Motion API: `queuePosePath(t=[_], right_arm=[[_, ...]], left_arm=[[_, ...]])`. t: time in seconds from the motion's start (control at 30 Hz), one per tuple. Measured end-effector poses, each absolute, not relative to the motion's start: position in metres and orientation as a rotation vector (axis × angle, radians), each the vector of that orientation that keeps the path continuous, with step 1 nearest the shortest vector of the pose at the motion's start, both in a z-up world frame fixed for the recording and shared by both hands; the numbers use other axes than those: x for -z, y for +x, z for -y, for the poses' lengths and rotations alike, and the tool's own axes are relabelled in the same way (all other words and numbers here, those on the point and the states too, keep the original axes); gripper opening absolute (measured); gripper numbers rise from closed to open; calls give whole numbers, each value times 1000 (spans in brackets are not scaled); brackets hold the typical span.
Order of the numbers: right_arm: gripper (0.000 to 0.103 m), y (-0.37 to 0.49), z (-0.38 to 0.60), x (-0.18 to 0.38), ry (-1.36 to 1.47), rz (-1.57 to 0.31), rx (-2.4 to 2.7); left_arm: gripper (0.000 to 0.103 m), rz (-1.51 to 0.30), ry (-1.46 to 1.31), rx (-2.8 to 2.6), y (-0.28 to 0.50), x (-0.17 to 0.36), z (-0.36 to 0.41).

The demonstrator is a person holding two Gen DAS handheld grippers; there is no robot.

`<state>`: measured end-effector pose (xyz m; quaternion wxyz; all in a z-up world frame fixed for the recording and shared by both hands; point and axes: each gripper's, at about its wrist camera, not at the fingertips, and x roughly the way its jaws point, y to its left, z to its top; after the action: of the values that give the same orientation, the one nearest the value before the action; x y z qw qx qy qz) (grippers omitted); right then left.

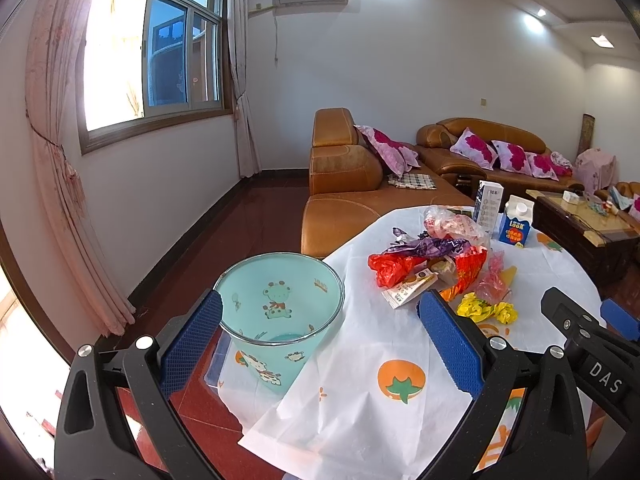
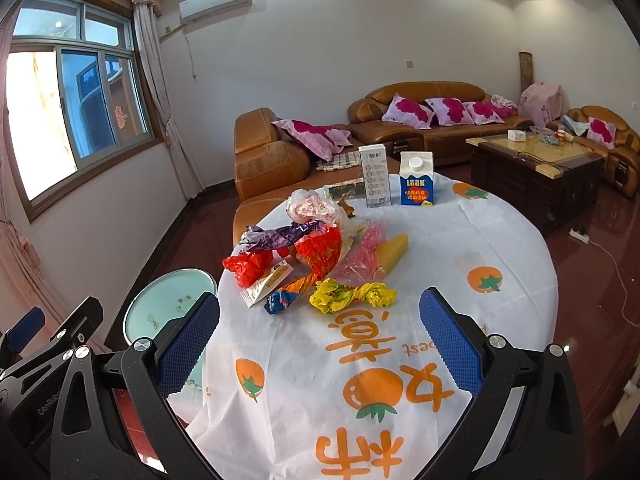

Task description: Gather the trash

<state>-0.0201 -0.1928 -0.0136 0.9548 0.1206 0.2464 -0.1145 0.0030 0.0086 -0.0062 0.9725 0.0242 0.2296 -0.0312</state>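
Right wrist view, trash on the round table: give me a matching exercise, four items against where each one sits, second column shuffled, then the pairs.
Items:
1. crumpled yellow wrapper
2. blue-and-white LOOK carton
3. pale green plastic waste bin
4. crumpled red plastic bag

Places:
A. on the floor, beside the table's left edge
B. upright at the table's far side, beside a tall white box
C. left end of the trash pile
D. near edge of the pile, closest to the open right gripper

Pairs: 1-D, 2-B, 3-A, 4-C
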Motion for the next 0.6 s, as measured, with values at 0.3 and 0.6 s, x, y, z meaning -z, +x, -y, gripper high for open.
queuePosePath(t=[0.3,0.6], right_arm=[[99,-8,219,29,229,-511,276],[98,26,271,74,272,-610,314]], left_arm=[[97,-500,54,83,22,28,-8],[97,-595,52,146,56,78,-2]])
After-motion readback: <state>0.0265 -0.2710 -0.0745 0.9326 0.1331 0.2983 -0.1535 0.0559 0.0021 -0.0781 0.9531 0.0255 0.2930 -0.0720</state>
